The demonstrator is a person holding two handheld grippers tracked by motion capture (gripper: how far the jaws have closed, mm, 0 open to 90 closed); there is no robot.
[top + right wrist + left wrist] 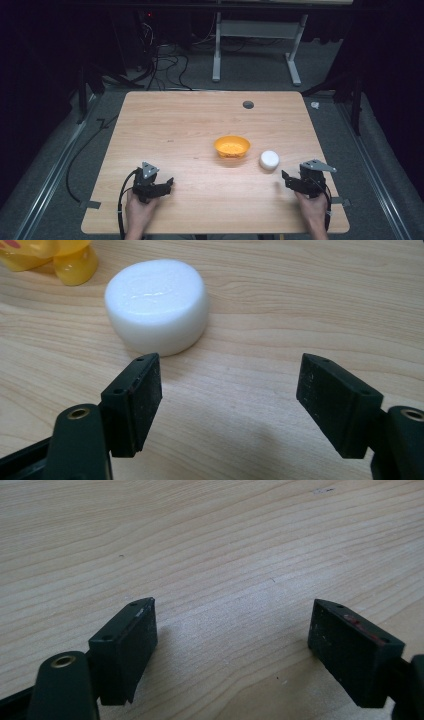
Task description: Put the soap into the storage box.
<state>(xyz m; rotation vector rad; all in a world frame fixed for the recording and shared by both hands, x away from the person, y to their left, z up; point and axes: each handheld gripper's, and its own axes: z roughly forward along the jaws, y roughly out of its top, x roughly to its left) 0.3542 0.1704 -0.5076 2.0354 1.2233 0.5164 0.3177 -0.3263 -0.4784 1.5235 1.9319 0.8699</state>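
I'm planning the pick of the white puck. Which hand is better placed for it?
Right. The right tool is open with the puck just ahead of its jaws, near the bowl. The left tool sits farther away, over bare table.

Wooden table [190,130]: yellow bowl [232,146], white puck [269,159], perhaps foam.

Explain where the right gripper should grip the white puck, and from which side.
Grip the white puck across its curved side wall, probably coming in low from the right gripper, whose open jaws already face it. It lies flat with a round wall; the orange bowl crowds its far side.
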